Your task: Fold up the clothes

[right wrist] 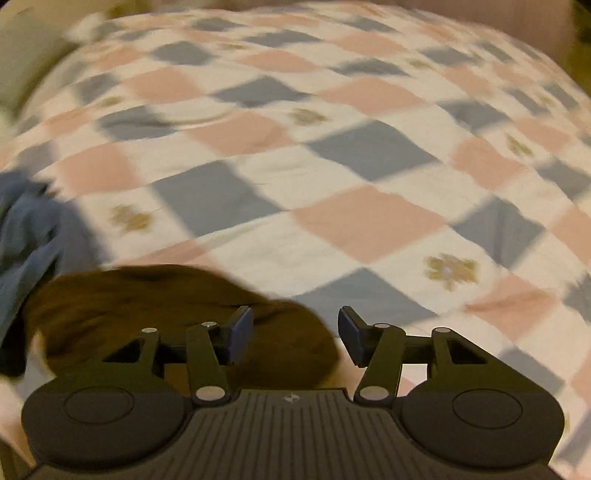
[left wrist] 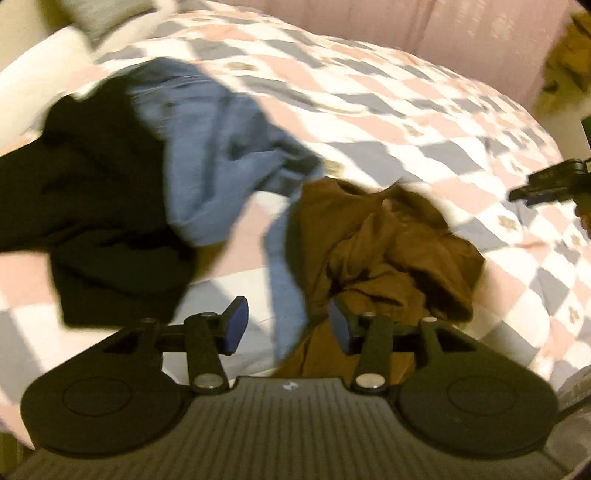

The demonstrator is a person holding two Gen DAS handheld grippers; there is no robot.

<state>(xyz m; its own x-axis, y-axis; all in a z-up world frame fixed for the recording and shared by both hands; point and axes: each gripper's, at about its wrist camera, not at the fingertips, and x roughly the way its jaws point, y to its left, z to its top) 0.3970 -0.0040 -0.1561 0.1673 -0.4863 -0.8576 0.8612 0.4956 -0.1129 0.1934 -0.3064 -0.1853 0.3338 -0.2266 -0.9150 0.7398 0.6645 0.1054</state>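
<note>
Clothes lie in a loose heap on a bed covered by a checked quilt (right wrist: 369,221) of pink, grey-blue and white squares: a black garment (left wrist: 96,206) at the left, a blue garment (left wrist: 221,162) draped partly over it in the middle, and a crumpled brown garment (left wrist: 388,251) to the right, all unfolded. In the left wrist view the left tool (left wrist: 288,325) hovers just above the near edge of the heap, jaws spread apart and gripping nothing, with blue and brown cloth showing between them. The right tool (right wrist: 295,332) is likewise released, its left finger over the brown garment, its right over bare quilt. Both views are motion-blurred. A pink wall (left wrist: 443,29) stands behind the bed
</note>
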